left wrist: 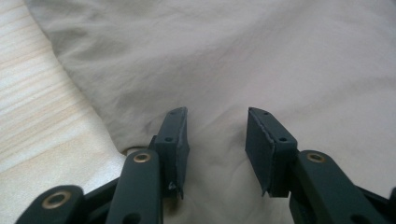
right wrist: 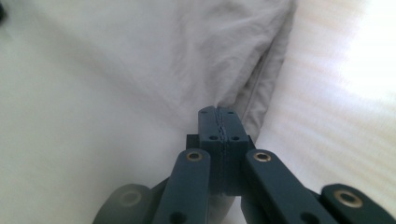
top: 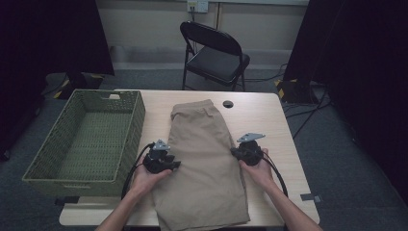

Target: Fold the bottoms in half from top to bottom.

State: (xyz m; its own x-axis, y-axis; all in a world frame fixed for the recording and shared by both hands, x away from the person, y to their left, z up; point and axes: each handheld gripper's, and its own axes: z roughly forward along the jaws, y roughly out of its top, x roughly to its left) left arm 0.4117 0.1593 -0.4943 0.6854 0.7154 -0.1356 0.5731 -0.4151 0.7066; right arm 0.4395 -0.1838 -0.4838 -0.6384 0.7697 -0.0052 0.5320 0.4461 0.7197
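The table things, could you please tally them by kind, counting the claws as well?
Shorts: 1
Basket: 1
Claws: 2, the left claw and the right claw
Total: 4
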